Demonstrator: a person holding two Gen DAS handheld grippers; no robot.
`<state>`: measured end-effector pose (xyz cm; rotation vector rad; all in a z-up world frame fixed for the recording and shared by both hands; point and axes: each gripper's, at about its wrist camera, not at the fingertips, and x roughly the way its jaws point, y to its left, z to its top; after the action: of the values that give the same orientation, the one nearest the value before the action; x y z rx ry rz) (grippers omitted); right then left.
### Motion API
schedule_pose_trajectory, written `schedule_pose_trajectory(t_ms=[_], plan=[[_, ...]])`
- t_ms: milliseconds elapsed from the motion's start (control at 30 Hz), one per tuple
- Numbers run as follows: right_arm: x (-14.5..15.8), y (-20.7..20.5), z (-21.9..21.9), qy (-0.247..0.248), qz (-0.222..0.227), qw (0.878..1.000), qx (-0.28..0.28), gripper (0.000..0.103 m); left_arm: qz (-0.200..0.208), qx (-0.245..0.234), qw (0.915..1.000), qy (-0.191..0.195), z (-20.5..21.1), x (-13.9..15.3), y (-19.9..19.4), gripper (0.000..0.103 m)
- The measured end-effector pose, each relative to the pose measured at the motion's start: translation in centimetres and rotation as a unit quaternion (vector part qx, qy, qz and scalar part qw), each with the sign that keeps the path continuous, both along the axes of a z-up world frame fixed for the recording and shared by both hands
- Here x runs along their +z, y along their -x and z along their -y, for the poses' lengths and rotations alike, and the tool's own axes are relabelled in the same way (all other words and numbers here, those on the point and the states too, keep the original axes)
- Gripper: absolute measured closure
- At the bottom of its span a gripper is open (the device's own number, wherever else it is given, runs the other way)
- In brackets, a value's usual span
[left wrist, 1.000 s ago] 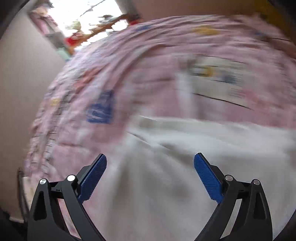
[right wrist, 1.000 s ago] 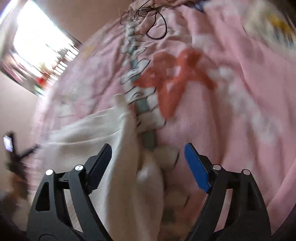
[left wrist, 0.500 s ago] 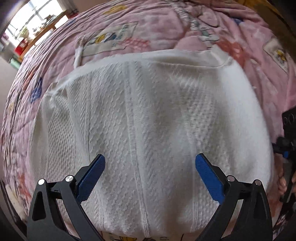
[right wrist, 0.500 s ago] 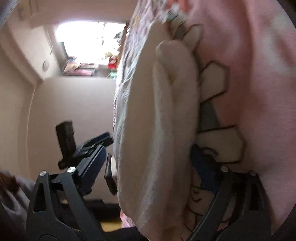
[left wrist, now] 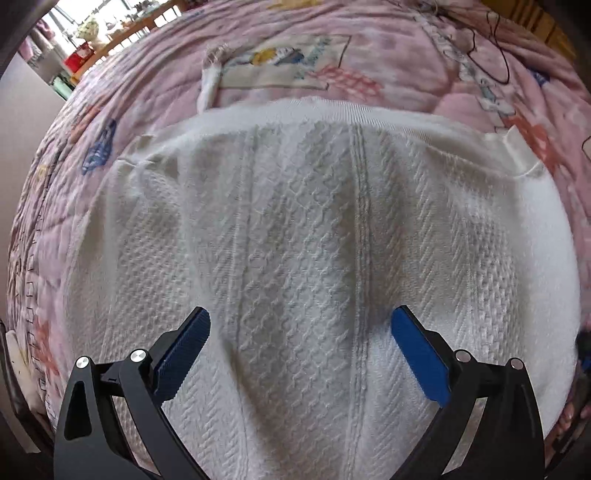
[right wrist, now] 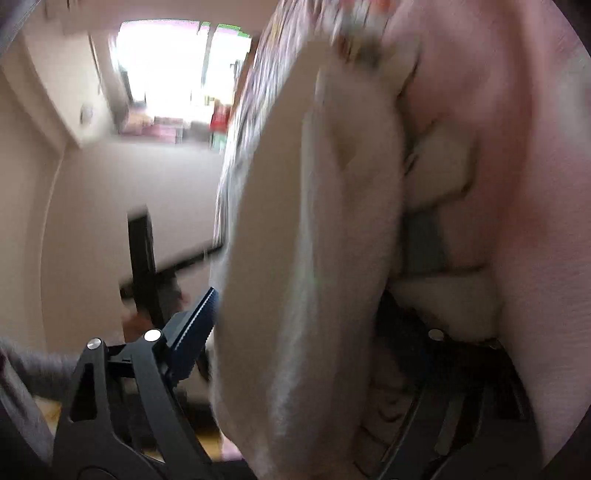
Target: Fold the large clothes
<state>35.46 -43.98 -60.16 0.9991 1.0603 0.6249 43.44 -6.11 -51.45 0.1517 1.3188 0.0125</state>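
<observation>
The white knit (left wrist: 306,236) on the bed (left wrist: 369,48) looks soft, floppy; best pinched at an edge. Left claw (left wrist: 301,328) gapes above it; right claw (right wrist: 295,317), just closing, straddles its side edge unclamped.

The left gripper (left wrist: 301,345) points steeply down, fingers (left wrist: 186,350) spread wide. The right gripper (right wrist: 314,332) has just been closing, cloth between its fingers (right wrist: 194,334).

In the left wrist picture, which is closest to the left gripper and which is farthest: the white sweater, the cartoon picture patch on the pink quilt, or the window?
1. White sweater, right under the left gripper.
2. Cartoon picture patch, beyond the sweater's far edge.
3. Window, top left, past the quilt.
</observation>
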Motion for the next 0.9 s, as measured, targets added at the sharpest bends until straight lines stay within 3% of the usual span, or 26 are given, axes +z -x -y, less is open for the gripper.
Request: schedule_pose_trajectory(t_ms=[133,233,367,433,600,667,700,800,900], plan=[[0.4,-1.8,-2.0,0.093,0.010,0.995,0.033,0.020,-0.002,0.002,1.0000,0.001,-0.1,0.0,1.2,0.007],[1.0,-2.6,-3.9,0.120,0.035,0.991,0.036,0.006,-0.002,0.002,1.0000,0.006,-0.1,-0.2,1.9,0.007],[1.3,-3.0,-6.6,0.194,0.075,0.977,0.042,0.005,-0.012,0.019,0.9994,0.026,-0.5,-0.8,2.5,0.007],[1.2,-2.7,-6.7,0.194,0.083,0.977,0.038,0.005,-0.017,0.023,0.9990,0.034,-0.7,-1.3,2.6,0.007],[1.3,-1.2,-4.8,0.105,0.076,0.991,0.039,0.010,-0.022,0.020,0.9987,0.041,-0.7,-1.6,2.5,0.007],[0.5,-0.6,-4.1,0.143,0.108,0.981,0.075,0.013,-0.025,0.016,0.9985,0.045,-0.7,-1.6,2.3,0.007],[0.1,-0.9,-3.9,0.139,0.121,0.980,0.080,0.012,-0.026,0.005,0.9986,0.045,-0.7,-1.6,2.1,0.007],[-0.1,-1.7,-3.4,0.106,0.106,0.985,0.084,0.005,-0.028,-0.048,0.9979,0.034,-0.3,-1.4,1.2,0.007],[0.6,-1.7,-4.7,0.141,0.102,0.981,0.089,0.006,-0.038,-0.085,0.9950,0.035,-0.1,-1.7,0.6,0.007]])
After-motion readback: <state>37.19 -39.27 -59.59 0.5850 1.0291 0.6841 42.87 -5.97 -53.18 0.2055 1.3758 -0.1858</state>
